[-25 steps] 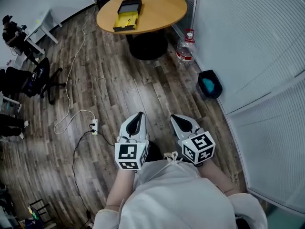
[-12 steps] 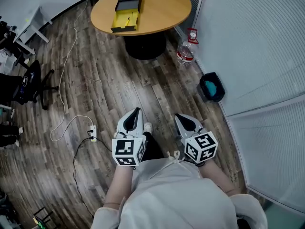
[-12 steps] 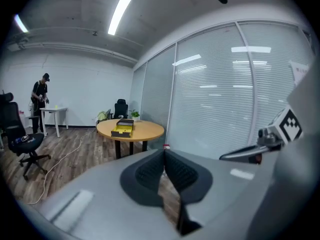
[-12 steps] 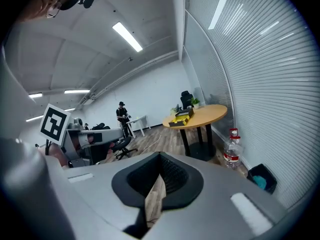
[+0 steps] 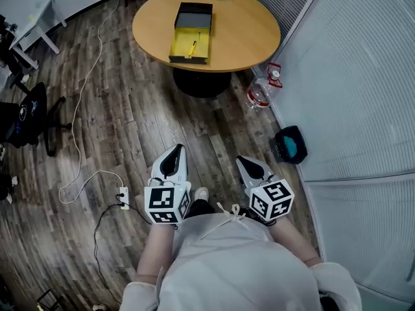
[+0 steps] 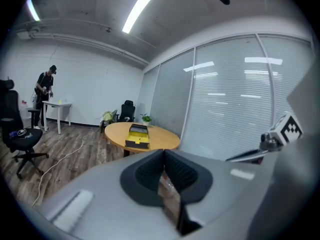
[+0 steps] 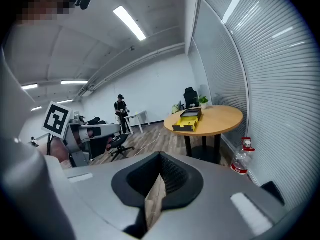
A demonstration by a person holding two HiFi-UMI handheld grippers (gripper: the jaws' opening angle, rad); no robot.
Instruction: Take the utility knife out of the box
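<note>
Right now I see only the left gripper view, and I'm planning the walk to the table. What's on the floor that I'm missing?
Observer: A power strip lies on the floor just left of the left gripper.
Operator: Anything by the table?
Observer: A red-capped water bottle stands on the floor, to the right of the table base in the head view.
Operator: Is the knife in the box?
Observer: The head view shows a slim yellow tool, likely the utility knife, lying in the yellow half of the open box.
</note>
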